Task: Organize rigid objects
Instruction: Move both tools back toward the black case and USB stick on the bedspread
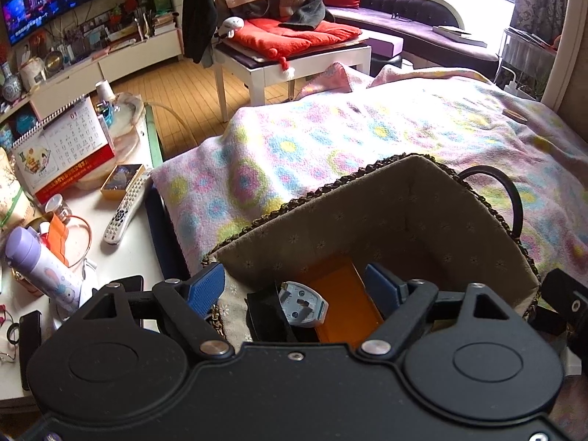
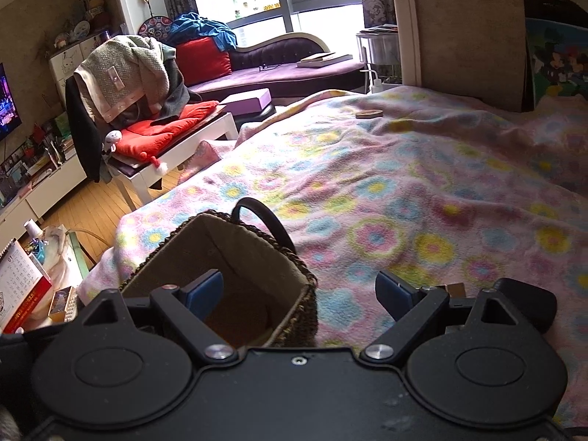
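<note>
Left gripper is held wide, empty, over woven basket; grey plug adapter is already stowed inside beside orange box. Right gripper is held wide, empty, straddling the basket's right wall.

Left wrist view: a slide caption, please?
Open left gripper above fabric-lined woven basket holding grey plug adapter and orange box.

free: blanket right of basket | blocked: cluttered side table left, basket walls, handle
</note>
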